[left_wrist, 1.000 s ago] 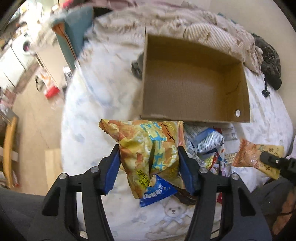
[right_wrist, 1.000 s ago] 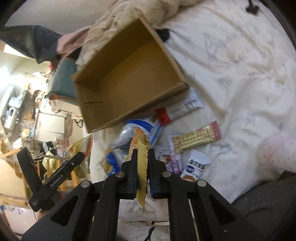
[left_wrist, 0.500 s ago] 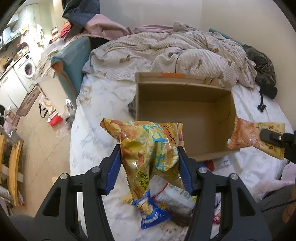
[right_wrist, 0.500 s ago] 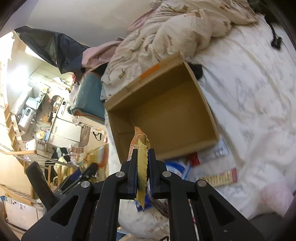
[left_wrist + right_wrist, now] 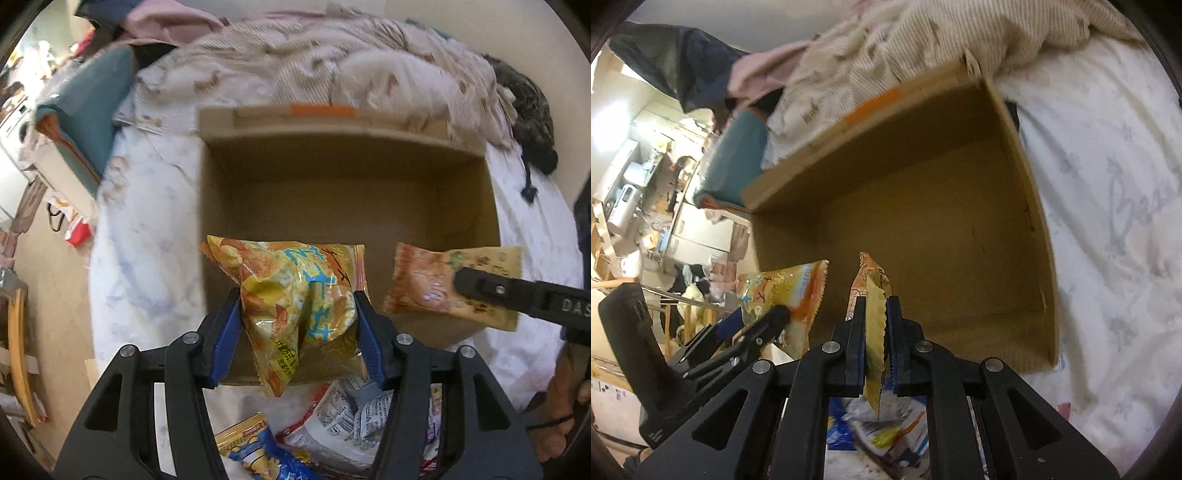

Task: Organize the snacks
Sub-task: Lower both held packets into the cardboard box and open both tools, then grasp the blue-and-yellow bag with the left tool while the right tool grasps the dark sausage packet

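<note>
Left gripper [image 5: 297,319] clamped the yellow chip bag [image 5: 295,306]; right gripper [image 5: 875,325] pinched the orange snack packet [image 5: 872,295] by its edge. Both hung over the near rim of the empty cardboard box [image 5: 347,199], apparently positioned for dropping in. Remaining snacks [image 5: 332,435] lay on the bedsheet [image 5: 147,240].

Between the blue pads of the left tool [image 5: 297,314] sits a yellow snack bag [image 5: 295,306] of glossy, crinkled plastic film that catches the light. The right tool [image 5: 875,325], of matt black plastic with small shiny metal screws, pinches an orange packet [image 5: 436,284] whose film looks duller and has a saw-toothed edge. Just ahead of both tools the box [image 5: 347,206] is plain brown cardboard, matt and slightly fibrous, with a strip of orange tape on its far rim. Beyond the box lies a ribbed, soft cloth blanket [image 5: 332,62]. The bed sheet [image 5: 1108,184] beside the right tool is smooth pale printed cotton. Below the left tool lie more shiny plastic wrappers [image 5: 332,435].
</note>
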Available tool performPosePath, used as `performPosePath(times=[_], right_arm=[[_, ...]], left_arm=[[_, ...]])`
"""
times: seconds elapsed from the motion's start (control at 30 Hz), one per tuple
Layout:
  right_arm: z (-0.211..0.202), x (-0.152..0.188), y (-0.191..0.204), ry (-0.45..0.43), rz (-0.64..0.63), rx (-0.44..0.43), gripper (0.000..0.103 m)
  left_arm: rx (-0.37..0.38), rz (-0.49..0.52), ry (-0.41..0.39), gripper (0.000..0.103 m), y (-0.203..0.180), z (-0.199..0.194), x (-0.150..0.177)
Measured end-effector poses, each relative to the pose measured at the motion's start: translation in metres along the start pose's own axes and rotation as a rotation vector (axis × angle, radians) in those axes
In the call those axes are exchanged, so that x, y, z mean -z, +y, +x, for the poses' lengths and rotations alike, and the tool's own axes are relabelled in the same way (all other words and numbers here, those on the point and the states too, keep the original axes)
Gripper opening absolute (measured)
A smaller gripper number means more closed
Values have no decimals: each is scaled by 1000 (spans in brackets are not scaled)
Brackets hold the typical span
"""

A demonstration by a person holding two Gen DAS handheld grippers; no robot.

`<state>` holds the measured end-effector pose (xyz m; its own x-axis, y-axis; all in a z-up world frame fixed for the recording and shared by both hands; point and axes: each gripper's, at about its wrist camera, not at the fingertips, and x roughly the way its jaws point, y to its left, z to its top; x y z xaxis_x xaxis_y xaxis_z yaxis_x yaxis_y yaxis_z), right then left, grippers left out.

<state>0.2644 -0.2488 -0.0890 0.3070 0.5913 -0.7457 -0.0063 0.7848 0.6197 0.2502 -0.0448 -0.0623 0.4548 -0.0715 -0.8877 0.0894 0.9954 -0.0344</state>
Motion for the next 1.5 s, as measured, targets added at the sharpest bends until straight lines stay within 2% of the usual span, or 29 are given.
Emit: performPosePath(times=[0.1, 0.27, 0.53, 0.63, 0.8, 0.97, 1.0, 1.07, 1.17, 1.2, 1.27, 1.33, 1.4, 1.5], right_arm=[[14, 3, -8, 30, -7, 29, 10], [30, 2, -10, 70, -16, 24, 10], [51, -1, -3, 118, -64, 50, 10], [52, -2, -1, 116, -83, 67, 10], [53, -1, 3, 111, -100, 92, 14], [44, 0, 13, 58, -162, 136, 14], [41, -1, 14, 46, -173, 143, 14], [39, -2, 17, 29, -191, 162, 15], [31, -3, 19, -7, -201, 184, 17], [27, -4, 20, -26, -209, 196, 19], [20, -4, 22, -63, -228, 239, 36], [11, -4, 23, -111, -218, 245, 82], [-1, -1, 25, -187, -210, 264, 87], [-10, 0, 27, -211, -211, 257, 87]], left_arm=[[-22, 16, -7, 54, -1, 14, 3], [-23, 4, 27, 54, 2, 33, 5], [-33, 33, 9, 54, -5, 32, 6], [-53, 62, -6, 54, -10, 31, 8], [-41, 65, -11, 56, -12, 29, 8], [-19, 71, -34, 56, -13, 22, 6], [-21, 69, -42, 58, -13, 20, 6], [-18, 64, -71, 73, -13, 12, 5], [-3, 45, -117, 90, -10, 0, 2], [4, 41, -125, 92, -10, -3, 2], [16, 36, -132, 95, -9, -8, 2], [20, 29, -138, 95, -7, -11, 2], [12, 5, -161, 95, -2, -17, 2], [3, -8, -171, 95, 3, -23, 2]])
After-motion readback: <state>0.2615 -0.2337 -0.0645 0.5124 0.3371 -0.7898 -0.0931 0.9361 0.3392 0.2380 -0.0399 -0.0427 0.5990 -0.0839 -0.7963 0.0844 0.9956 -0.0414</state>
